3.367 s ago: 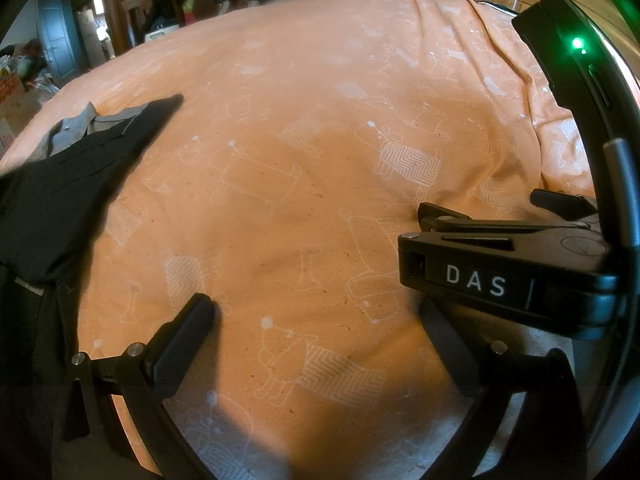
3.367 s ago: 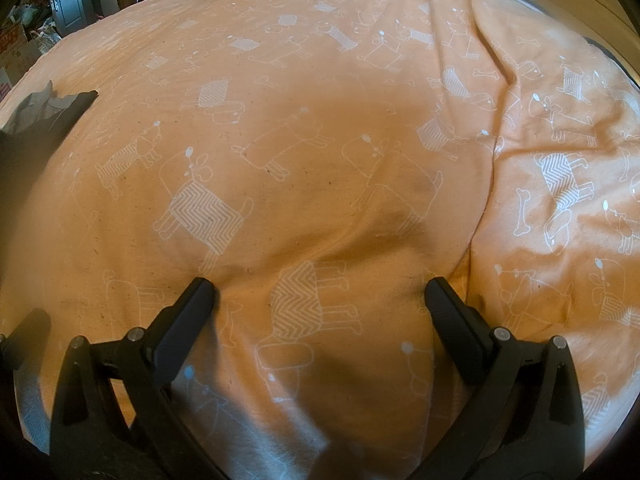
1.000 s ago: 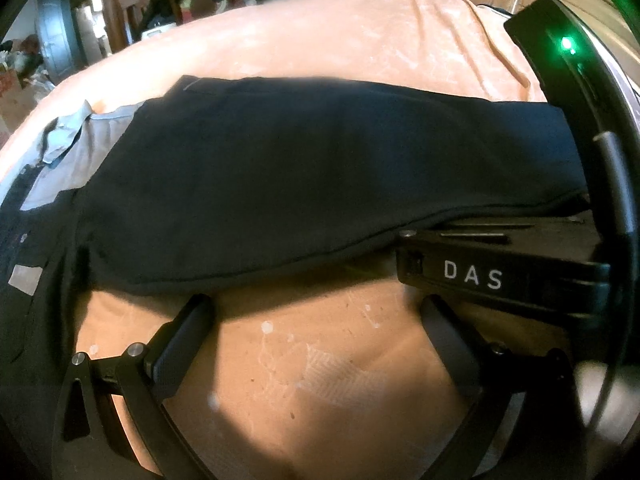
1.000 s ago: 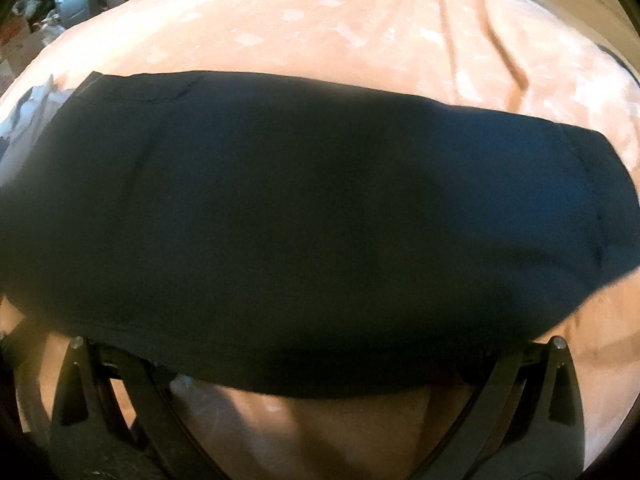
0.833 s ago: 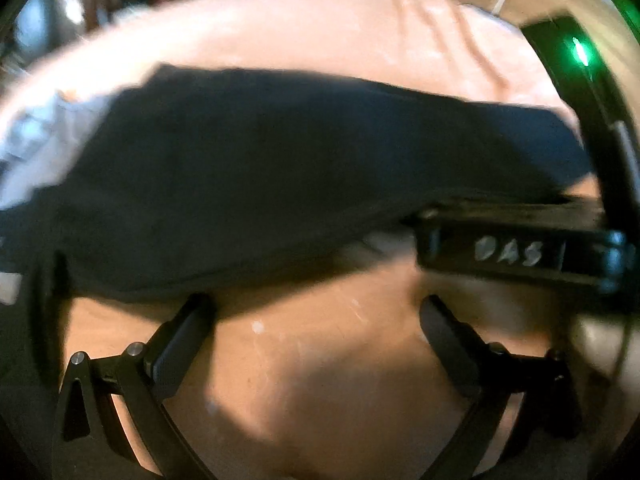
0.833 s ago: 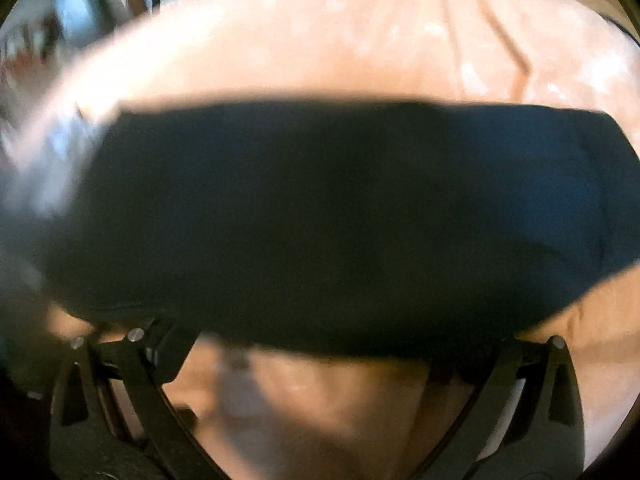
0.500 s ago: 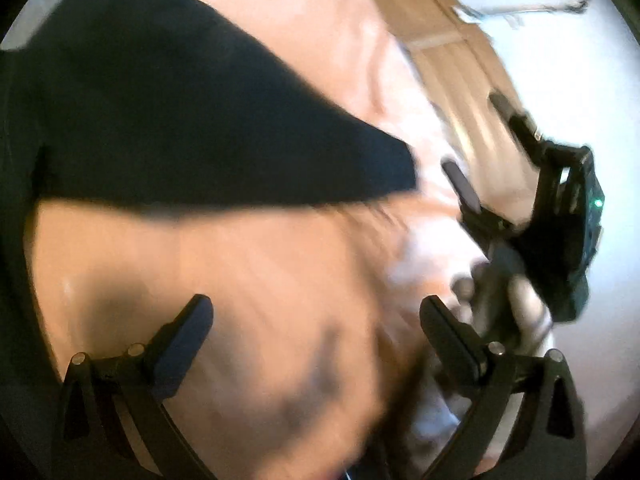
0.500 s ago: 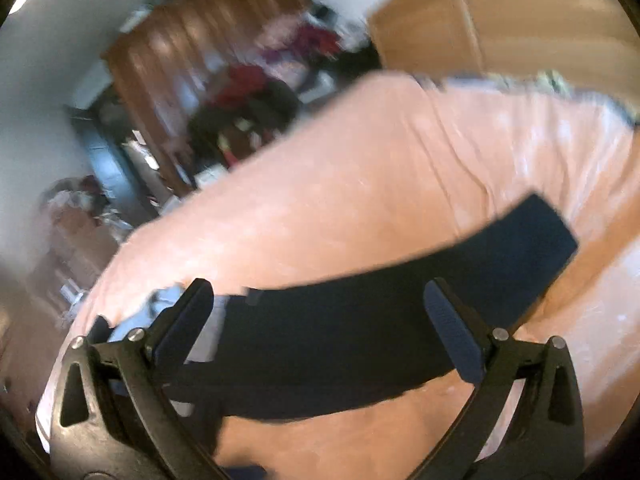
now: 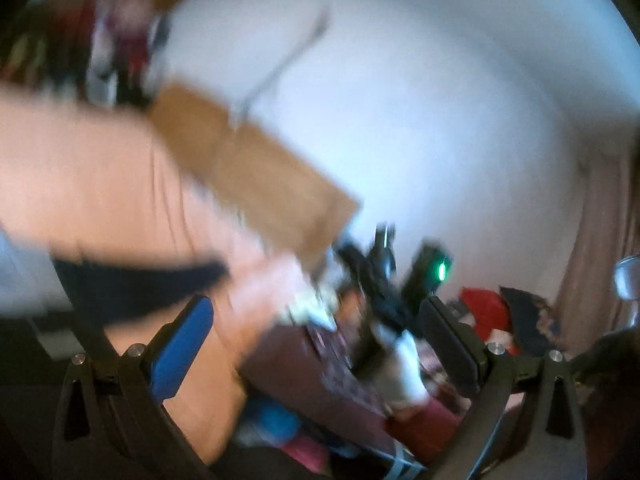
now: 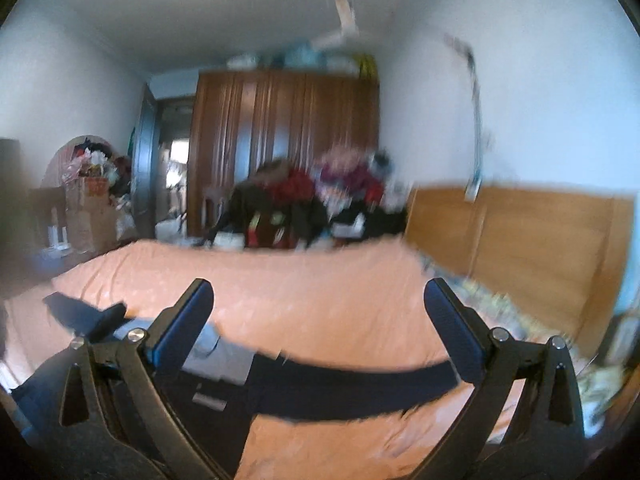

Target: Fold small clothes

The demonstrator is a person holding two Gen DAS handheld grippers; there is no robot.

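While both cameras are tilted up and away from the work, little of the fold can be checked, and that is judged the main hazard. Most of the right wrist view is filled by the bed (image 10: 320,280) with its orange cover, backed by a wooden headboard (image 10: 520,240) and a brown wardrobe (image 10: 280,140). Across the near part of the cover the dark garment (image 10: 352,388) is laid as a long flat band, with a grey piece (image 10: 224,356) touching its left end. Both views are blurred, so the garment's edges cannot be judged square. If it is gripped blind, a single layer may be caught and the fold pulled askew.

The right gripper (image 10: 320,320) is spread wide and holds nothing, above the band. The left gripper (image 9: 316,332) is likewise released and empty, pointed off the bed's side toward clutter; the garment (image 9: 136,284) is seen only at its left edge.
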